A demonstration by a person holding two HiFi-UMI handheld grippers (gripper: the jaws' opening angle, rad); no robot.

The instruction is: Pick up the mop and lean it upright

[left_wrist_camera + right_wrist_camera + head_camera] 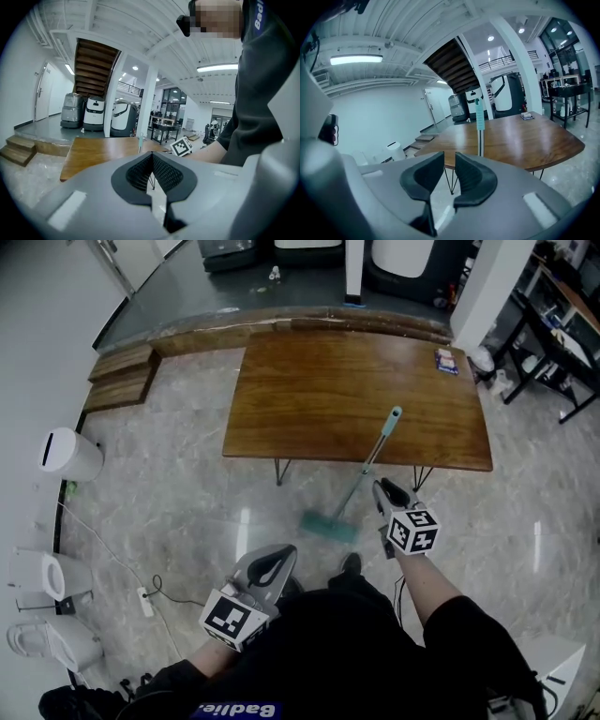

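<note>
1 mop (pixel 364 472) leans against the table (pixel 309 381); task looks done. Left hand-held gripper (pixel 277 559) clenched empty, right hand-held gripper (pixel 384 489) slightly parted, empty; both should withdraw.

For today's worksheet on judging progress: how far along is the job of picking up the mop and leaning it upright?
Done, apparently: the mop stands nearly upright, head on the floor, handle seemingly propped on the table edge. In hand: nothing; the right tongs sit beside the handle, slightly apart and empty; the left tongs are shut, empty. Left: probably only backing away.
</note>
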